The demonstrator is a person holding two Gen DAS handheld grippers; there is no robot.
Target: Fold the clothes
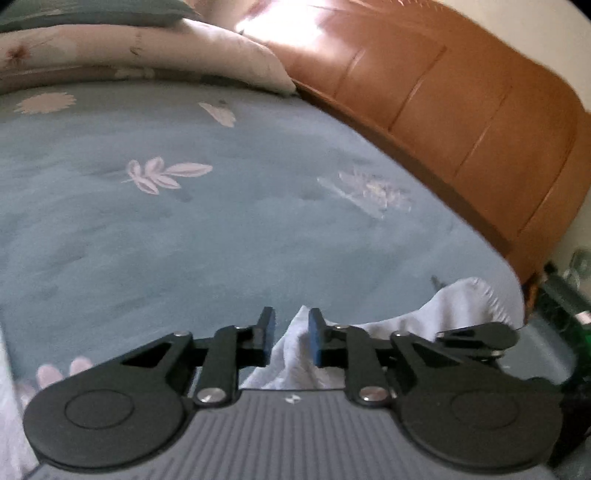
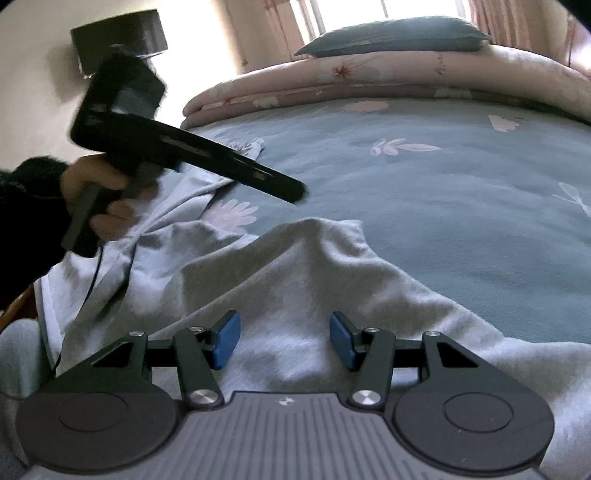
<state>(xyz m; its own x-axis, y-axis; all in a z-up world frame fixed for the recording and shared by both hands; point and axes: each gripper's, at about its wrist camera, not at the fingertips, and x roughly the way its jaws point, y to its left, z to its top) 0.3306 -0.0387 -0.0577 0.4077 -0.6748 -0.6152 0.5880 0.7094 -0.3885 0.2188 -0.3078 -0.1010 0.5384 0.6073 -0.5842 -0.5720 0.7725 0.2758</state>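
Two tongs in my charge, one garment, one bed.

Item 1: left tongs [image 1: 290, 338]. Blue pads partly spread, a narrow gap between them. A raised fold of the white garment [image 1: 458, 306] stands in that gap; the pad on the right side of my left wrist view looks to touch the cloth, the other sits just beside it. I cannot tell whether the cloth is truly pinched. In the right wrist view these tongs [image 2: 301, 194] show side-on as a dark, blurred bar held by a hand [image 2: 98, 195] in a dark sleeve [image 2: 29, 221], above the garment's far-left part.

Item 2: right tongs [image 2: 284, 339]. Blue pads spread wide, nothing between them but the garment lying below. Whether the fingertips touch the cloth I cannot tell.

Item 3: white garment [image 2: 295, 277]. Lies crumpled on the near part of the bed, bunched into a peak ahead of my right tongs, with a paler length trailing off to the left under the hand.

Item 4: bed sheet [image 1: 184, 240]. Grey-blue, printed with pale leaves and flowers.

Item 5: folded quilt [image 2: 369, 81]. Pink, floral, along the far side of the bed, with a grey-blue pillow [image 2: 399, 35] resting on top.

Item 6: headboard [image 1: 461, 110]. Orange-brown, padded, panelled, running along the right edge of the bed in my left wrist view.
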